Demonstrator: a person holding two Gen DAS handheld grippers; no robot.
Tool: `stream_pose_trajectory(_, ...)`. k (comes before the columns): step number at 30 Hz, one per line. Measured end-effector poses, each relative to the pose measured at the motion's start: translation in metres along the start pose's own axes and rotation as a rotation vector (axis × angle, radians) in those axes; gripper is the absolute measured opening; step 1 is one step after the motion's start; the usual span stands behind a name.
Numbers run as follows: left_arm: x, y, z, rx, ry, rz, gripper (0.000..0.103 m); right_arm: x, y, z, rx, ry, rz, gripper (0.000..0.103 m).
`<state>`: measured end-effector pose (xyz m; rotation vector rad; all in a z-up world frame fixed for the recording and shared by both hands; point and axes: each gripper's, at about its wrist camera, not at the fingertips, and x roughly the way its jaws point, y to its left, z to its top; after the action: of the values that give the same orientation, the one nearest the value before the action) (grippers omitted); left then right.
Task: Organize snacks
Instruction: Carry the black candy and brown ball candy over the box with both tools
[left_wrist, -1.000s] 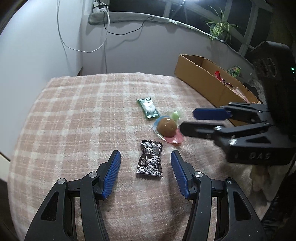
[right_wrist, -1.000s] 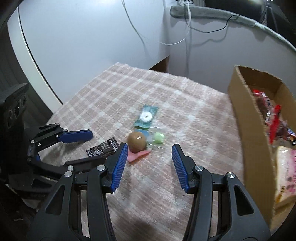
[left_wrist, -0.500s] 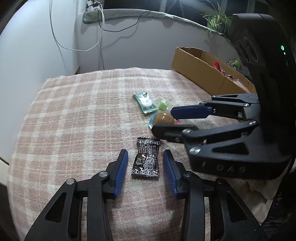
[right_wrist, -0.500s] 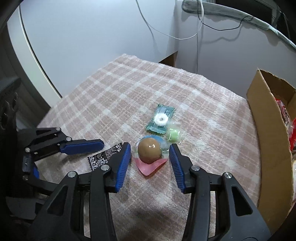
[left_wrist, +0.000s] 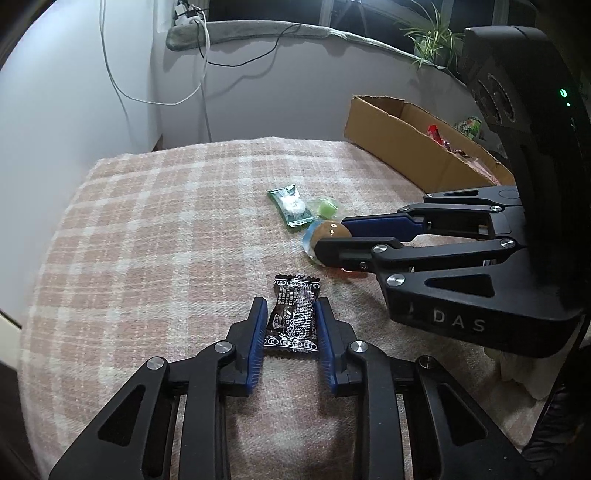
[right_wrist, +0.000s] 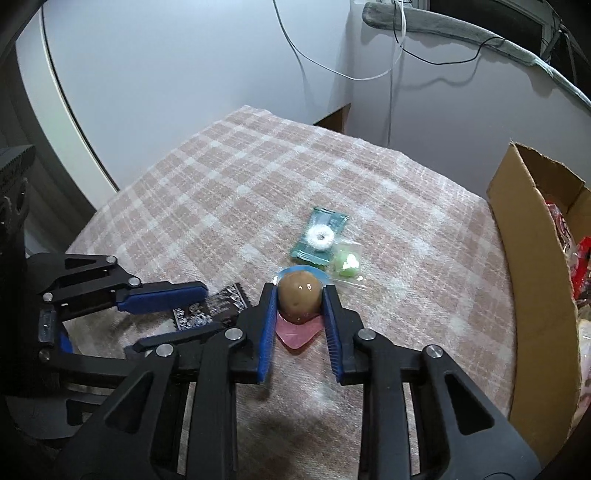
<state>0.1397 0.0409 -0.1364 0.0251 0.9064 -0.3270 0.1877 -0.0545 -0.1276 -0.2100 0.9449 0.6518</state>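
A black candy wrapper (left_wrist: 293, 317) lies on the plaid cloth (left_wrist: 166, 240). My left gripper (left_wrist: 291, 302) is closing on it, and its blue pads touch both long sides. A brown ball-shaped candy (right_wrist: 299, 295) in a clear wrapper with pink and blue ends sits between the pads of my right gripper (right_wrist: 300, 291), whose jaws are closing and press on both sides. In the right wrist view my left gripper (right_wrist: 212, 308) holds the black wrapper (right_wrist: 229, 299) just to the left. In the left wrist view my right gripper (left_wrist: 332, 238) holds the brown candy (left_wrist: 330, 229).
A green mint packet (right_wrist: 319, 238) and a small light-green candy (right_wrist: 345, 264) lie just beyond the brown candy. An open cardboard box (right_wrist: 528, 258) with several snacks stands at the cloth's right edge. White walls with hanging cables stand behind the table.
Both grippers went from wide open to closed. The left closed around the black wrapper. The right moved over the brown candy and closed around it.
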Motion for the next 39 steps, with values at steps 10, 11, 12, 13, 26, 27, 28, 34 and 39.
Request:
stream_pose_trajectory(10, -0.014, 0.0, 0.001, -0.019, -0.034, -0.022, 0.025, -0.042, -0.009, 0.0, 0.045, -0.083, 0.035, 0.026)
stream_pose_trajectory(11, -0.017, 0.0, 0.001, -0.022, -0.041, -0.028, 0.025, -0.047, -0.011, 0.0, 0.052, -0.094, 0.039, 0.026)
stream_pose_trajectory(12, -0.019, -0.001, 0.001, -0.024, -0.046, -0.032, 0.025, -0.052, -0.013, 0.001, 0.058, -0.104, 0.039, 0.025)
stream_pose_trajectory(13, -0.022, -0.002, 0.003, -0.027, -0.055, -0.04, 0.025, -0.057, -0.015, 0.001, 0.063, -0.114, 0.035, 0.025)
stream_pose_trajectory(26, -0.03, -0.024, 0.039, -0.041, -0.127, -0.092, 0.025, -0.12, -0.079, -0.003, 0.19, -0.243, -0.064, 0.026)
stream_pose_trajectory(27, -0.031, -0.026, 0.042, -0.037, -0.132, -0.093, 0.025, -0.125, -0.086, -0.004, 0.207, -0.251, -0.068, 0.026)
stream_pose_trajectory(28, -0.031, -0.03, 0.047, -0.033, -0.141, -0.1, 0.025, -0.129, -0.093, -0.005, 0.221, -0.259, -0.075, 0.026)
stream_pose_trajectory(34, -0.022, -0.051, 0.072, -0.009, -0.16, -0.134, 0.025, -0.153, -0.134, -0.016, 0.3, -0.301, -0.145, 0.026)
stream_pose_trajectory(39, -0.011, -0.072, 0.087, 0.018, -0.166, -0.156, 0.025, -0.168, -0.164, -0.026, 0.363, -0.326, -0.169, 0.026)
